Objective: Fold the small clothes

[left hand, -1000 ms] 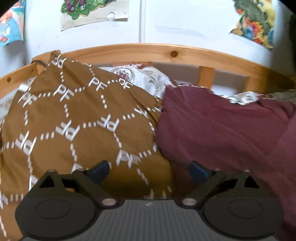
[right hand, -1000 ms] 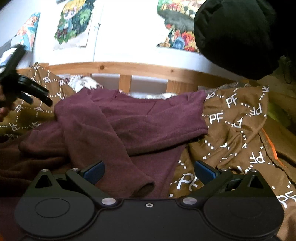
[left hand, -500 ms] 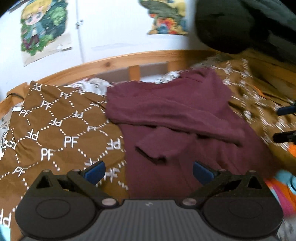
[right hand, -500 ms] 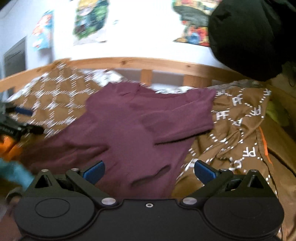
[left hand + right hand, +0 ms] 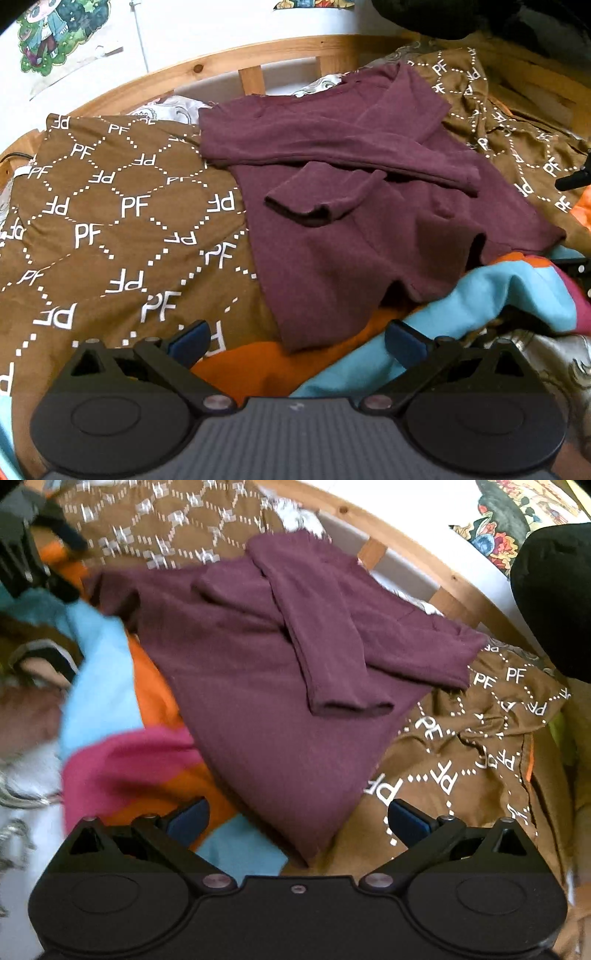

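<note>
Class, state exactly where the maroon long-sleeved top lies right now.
The maroon top lies spread on the brown PF-patterned blanket, centre of both wrist views, below the wooden bed rail, its near hem overlapping the orange and blue garment.

**Both grippers wide apart, holding nothing**

The left gripper (image 5: 297, 341) points forward and slightly down, its blue-padded fingers (image 5: 190, 338) spread wide with nothing between them. The right gripper (image 5: 297, 819) does likewise, jaws parted, pads (image 5: 406, 821) bare, tilted off to one side.
</note>
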Motion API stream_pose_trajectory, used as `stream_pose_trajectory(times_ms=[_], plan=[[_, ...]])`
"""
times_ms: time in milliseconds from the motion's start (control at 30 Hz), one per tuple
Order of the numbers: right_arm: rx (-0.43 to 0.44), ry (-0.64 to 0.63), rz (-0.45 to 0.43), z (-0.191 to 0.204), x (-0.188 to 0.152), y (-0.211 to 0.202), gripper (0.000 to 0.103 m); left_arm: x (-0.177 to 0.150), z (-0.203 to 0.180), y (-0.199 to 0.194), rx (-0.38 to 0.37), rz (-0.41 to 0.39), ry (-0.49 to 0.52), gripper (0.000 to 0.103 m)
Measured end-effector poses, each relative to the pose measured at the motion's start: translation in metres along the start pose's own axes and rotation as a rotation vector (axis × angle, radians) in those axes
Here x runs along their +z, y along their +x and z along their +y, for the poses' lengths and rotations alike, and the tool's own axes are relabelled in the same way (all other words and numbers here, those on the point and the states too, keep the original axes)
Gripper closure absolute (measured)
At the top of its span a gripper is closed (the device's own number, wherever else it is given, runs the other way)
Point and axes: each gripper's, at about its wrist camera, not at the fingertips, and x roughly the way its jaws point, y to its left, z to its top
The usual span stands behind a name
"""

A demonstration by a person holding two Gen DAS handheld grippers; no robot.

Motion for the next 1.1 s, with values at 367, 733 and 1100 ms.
stream_pose_trajectory(times_ms=[367, 733, 1100], plan=[[-0.092, -0.086, -0.049, 0.008, 0.0, 0.016, 0.001, 0.012, -0.018, 0.035, 0.074, 0.058, 0.059, 0.001], [-0.103, -0.115, -0.122, 0.016, 0.005, 0.015, 0.031, 0.015, -0.019, 0.038, 0.104, 0.069, 0.073, 0.0], [-0.075, 0.187, -0.285, -0.02, 0.024, -0.012, 0.097, 0.011, -0.041, 0.03, 0.159, -0.026, 0.196, 0.03]])
